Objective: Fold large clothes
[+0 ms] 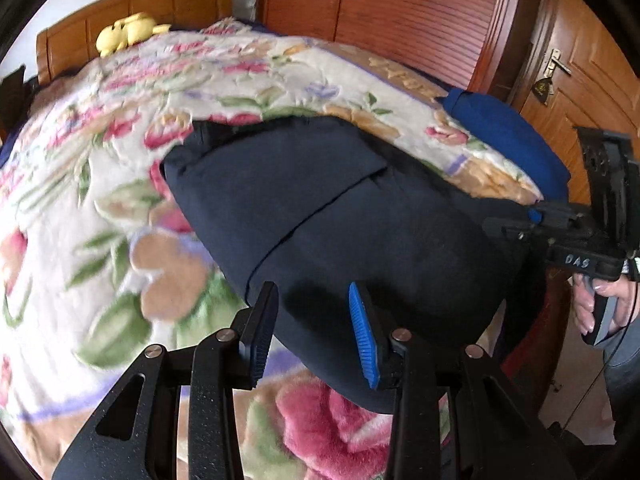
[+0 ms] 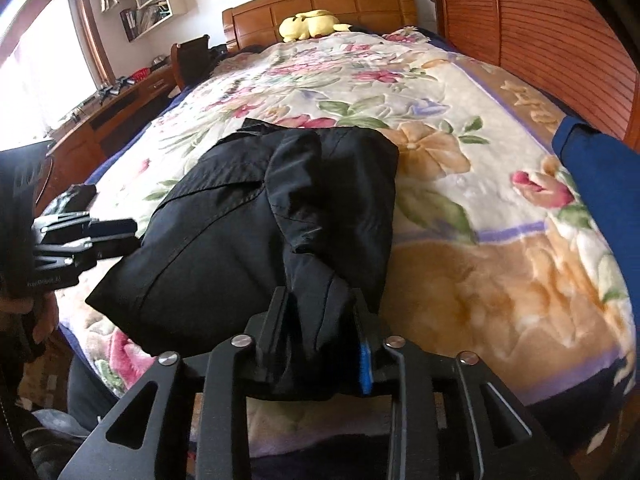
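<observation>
One tongs (image 2: 320, 320) pinches jacket (image 2: 240, 220) near blanket (image 2: 480, 280) edge.

Bed's floral blanket (image 2: 460, 184) carries dark garment (image 2: 224, 232), blue cloth (image 2: 600, 184), yellow plush (image 2: 308, 24)

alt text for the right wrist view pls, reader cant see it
The right gripper is shut on a bunched fold of a dark jacket lying partly folded on a floral blanket covering a bed. The left gripper sits at the jacket's left edge, and a yellow plush toy lies by the wooden headboard.
</observation>
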A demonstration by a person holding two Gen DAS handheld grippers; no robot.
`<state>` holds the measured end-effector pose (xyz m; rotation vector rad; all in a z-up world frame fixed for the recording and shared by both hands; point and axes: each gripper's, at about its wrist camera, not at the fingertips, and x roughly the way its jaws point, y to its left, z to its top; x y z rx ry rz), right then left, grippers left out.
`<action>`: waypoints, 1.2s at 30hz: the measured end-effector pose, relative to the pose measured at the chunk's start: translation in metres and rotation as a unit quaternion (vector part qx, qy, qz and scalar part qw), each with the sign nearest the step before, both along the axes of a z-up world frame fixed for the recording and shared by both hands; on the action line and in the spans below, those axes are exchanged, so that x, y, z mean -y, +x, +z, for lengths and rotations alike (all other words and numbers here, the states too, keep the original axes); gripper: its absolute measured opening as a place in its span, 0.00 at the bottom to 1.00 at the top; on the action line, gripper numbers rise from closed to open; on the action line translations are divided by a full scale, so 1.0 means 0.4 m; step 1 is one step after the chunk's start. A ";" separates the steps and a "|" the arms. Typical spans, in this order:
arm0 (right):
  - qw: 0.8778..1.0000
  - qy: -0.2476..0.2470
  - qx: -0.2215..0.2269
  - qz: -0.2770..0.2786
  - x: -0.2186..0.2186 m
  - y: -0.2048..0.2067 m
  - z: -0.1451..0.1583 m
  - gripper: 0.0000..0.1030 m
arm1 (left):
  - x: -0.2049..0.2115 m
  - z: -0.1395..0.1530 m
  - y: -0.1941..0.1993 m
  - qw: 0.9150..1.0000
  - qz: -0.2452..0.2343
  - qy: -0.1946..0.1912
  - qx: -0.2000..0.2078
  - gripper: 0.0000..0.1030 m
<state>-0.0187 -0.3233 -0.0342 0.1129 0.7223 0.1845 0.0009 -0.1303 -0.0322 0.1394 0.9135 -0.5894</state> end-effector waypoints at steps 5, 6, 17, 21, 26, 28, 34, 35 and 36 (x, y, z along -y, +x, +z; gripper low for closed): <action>1.000 -0.016 0.001 -0.008 -0.014 0.004 0.004 0.36 | 0.006 -0.035 -0.011 1.000 0.006 0.007 0.002 0.37; 1.000 -0.015 0.001 -0.010 -0.013 0.003 0.005 0.37 | 0.005 -0.037 -0.010 1.000 0.006 0.005 0.001 0.37; 0.999 -0.022 0.003 -0.033 0.016 -0.009 0.004 0.63 | -0.009 -0.009 0.017 1.000 0.003 -0.003 -0.009 0.37; 0.999 -0.012 -0.016 -0.031 0.020 0.010 -0.025 0.67 | -0.025 0.020 0.042 1.000 0.011 -0.009 0.002 0.37; 0.999 0.017 -0.035 -0.029 0.028 0.042 -0.062 0.72 | -0.041 0.044 0.103 1.000 0.027 -0.006 0.013 0.37; 0.998 0.027 -0.037 -0.029 0.032 0.051 -0.074 0.74 | -0.045 0.043 0.140 0.999 0.032 0.001 0.014 0.37; 0.998 0.046 -0.036 -0.024 0.044 0.064 -0.092 0.77 | -0.053 -0.005 0.264 0.998 0.055 0.028 0.004 0.37; 0.998 0.048 -0.036 -0.023 0.043 0.067 -0.096 0.78 | -0.055 -0.017 0.286 0.998 0.059 0.032 -0.001 0.37; 0.998 0.051 -0.035 -0.022 0.047 0.068 -0.100 0.78 | -0.058 -0.029 0.305 0.997 0.062 0.035 -0.004 0.37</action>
